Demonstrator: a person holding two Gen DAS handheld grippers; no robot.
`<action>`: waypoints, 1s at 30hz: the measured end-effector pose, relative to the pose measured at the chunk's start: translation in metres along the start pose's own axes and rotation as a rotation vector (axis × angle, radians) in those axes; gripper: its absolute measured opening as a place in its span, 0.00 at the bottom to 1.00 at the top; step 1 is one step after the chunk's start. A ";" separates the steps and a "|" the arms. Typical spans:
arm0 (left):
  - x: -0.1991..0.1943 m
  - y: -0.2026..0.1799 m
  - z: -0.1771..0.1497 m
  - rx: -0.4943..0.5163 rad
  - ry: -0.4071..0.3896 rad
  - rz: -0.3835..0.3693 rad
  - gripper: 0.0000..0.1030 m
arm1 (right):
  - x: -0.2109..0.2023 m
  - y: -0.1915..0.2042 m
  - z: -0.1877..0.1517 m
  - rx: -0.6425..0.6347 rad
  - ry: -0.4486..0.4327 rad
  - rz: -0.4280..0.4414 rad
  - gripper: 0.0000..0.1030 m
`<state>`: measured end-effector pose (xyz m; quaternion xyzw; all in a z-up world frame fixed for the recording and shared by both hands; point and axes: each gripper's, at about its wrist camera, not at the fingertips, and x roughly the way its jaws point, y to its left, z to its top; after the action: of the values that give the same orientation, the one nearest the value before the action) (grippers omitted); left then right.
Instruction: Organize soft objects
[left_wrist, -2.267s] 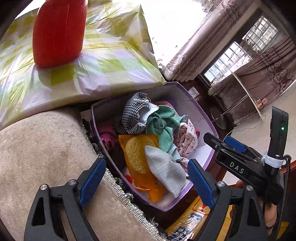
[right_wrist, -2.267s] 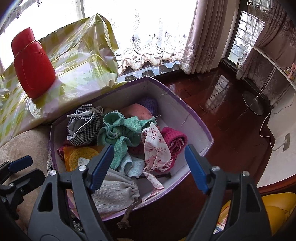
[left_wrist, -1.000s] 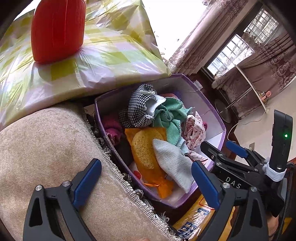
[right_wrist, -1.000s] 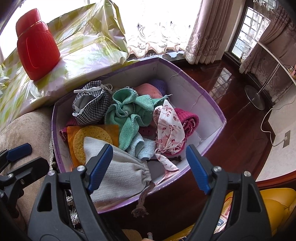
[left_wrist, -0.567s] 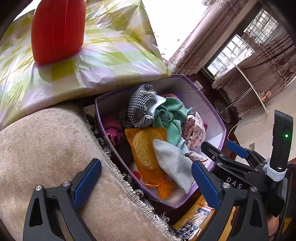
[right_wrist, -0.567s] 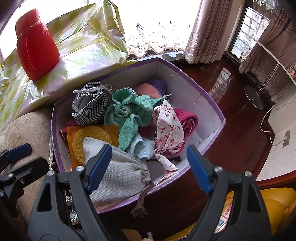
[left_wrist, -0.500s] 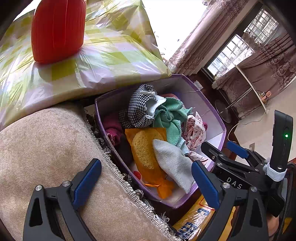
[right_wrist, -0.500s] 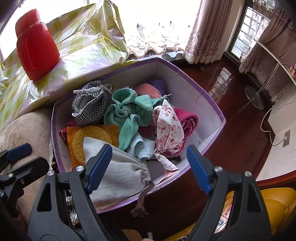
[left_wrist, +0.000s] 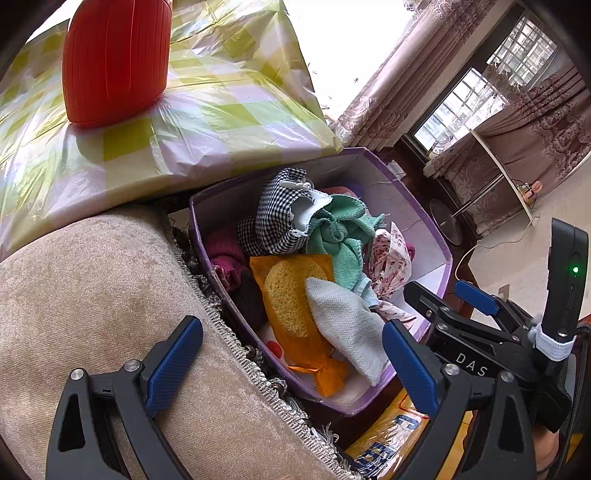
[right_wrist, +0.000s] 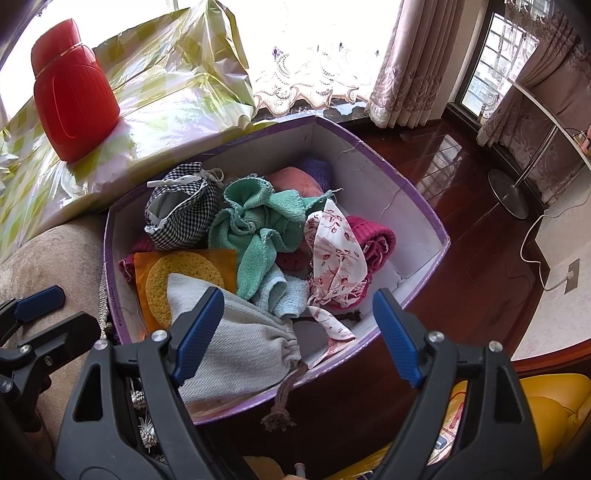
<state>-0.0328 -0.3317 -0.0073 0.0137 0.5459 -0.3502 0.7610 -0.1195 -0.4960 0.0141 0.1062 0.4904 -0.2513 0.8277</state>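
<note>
A purple-rimmed box (right_wrist: 402, 184) (left_wrist: 424, 218) holds several soft things: a checked pouch (right_wrist: 184, 210) (left_wrist: 273, 221), a green towel (right_wrist: 258, 225) (left_wrist: 340, 236), a floral cloth (right_wrist: 336, 254), a magenta knit (right_wrist: 373, 236), a yellow sponge on orange cloth (right_wrist: 173, 269) (left_wrist: 288, 291) and a grey drawstring bag (right_wrist: 236, 350) (left_wrist: 347, 325). My right gripper (right_wrist: 295, 332) is open and empty above the box's near side, over the grey bag. My left gripper (left_wrist: 291, 362) is open and empty over the box's near-left edge and the beige cushion (left_wrist: 92, 295).
A red plastic jar (right_wrist: 74, 99) (left_wrist: 114, 62) stands on a plastic-wrapped checked bundle (left_wrist: 192, 122) behind the box. Dark wooden floor (right_wrist: 461, 221) lies to the right, with a lamp stand and curtains. A yellow package (right_wrist: 546, 406) lies at the near right.
Both grippers have shifted slightly since 2.3 s ago, so the box sits higher and fuller in view. In the last second nothing has visibly moved.
</note>
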 end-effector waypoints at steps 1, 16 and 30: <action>0.000 0.000 0.000 0.000 0.000 0.000 0.96 | 0.000 0.000 0.000 0.000 0.000 0.000 0.82; 0.001 0.000 0.000 0.000 0.000 0.000 0.96 | 0.000 0.000 -0.001 0.002 0.003 0.002 0.82; 0.002 -0.001 0.001 -0.002 -0.001 0.002 0.97 | 0.001 -0.001 -0.002 0.009 0.006 0.006 0.82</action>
<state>-0.0324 -0.3335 -0.0082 0.0133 0.5457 -0.3489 0.7618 -0.1213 -0.4963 0.0125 0.1123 0.4915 -0.2505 0.8264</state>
